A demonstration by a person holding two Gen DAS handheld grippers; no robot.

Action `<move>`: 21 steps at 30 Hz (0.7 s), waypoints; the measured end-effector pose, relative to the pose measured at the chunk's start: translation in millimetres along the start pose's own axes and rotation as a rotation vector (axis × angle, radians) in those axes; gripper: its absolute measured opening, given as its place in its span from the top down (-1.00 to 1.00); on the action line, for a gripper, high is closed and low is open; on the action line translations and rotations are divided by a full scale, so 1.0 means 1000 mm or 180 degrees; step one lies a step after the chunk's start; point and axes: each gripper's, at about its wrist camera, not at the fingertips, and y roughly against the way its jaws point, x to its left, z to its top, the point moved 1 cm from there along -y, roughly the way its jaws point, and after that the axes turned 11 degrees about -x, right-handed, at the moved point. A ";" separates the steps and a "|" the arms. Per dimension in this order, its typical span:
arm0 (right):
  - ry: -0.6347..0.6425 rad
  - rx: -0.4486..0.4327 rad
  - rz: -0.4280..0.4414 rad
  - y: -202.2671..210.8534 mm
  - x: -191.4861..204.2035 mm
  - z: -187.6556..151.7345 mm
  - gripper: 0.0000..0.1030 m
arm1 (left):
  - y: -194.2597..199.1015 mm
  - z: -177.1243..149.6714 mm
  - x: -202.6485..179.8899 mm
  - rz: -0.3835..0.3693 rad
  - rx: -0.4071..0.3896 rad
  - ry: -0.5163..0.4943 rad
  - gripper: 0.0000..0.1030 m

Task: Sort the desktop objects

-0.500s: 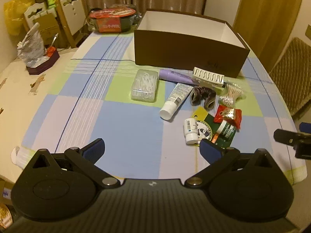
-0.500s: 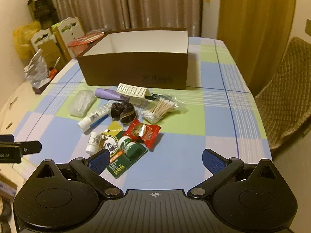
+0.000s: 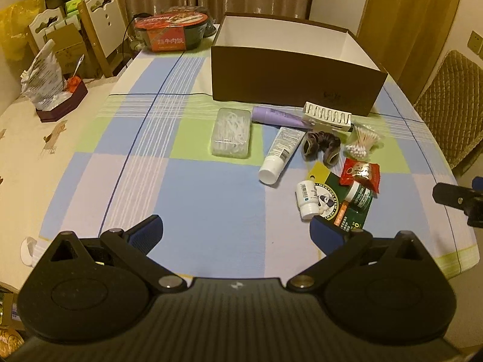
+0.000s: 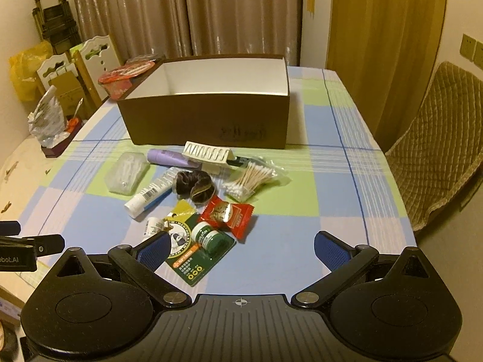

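Left gripper (image 3: 235, 232) open, nothing between the fingers, above the near table edge. Right gripper (image 4: 240, 249) likewise open and empty; its left finger overlaps the green card (image 4: 199, 241). Clutter lies just ahead on the checked cloth (image 3: 211, 205): white bottle (image 3: 307, 199), red packet (image 4: 226, 215), white tube (image 3: 280, 155), scrunchie (image 4: 194, 185), swabs (image 4: 250, 179), clear case (image 3: 231, 132), purple tube (image 3: 273, 115). Brown box (image 4: 208, 120) stands behind them, open, interior white.
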 end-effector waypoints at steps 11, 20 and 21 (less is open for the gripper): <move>-0.0048 0.0022 0.0001 0.000 0.001 -0.002 -1.00 | 0.002 0.003 -0.002 0.0014 -0.0001 0.0004 -0.98; -0.0076 0.0008 -0.0037 0.002 -0.005 -0.002 -1.00 | 0.000 0.003 -0.006 -0.0026 0.0003 0.0009 -0.98; -0.0079 0.0003 -0.0041 0.003 -0.005 -0.002 -1.00 | 0.000 0.003 -0.007 -0.0030 0.0004 0.0008 -0.98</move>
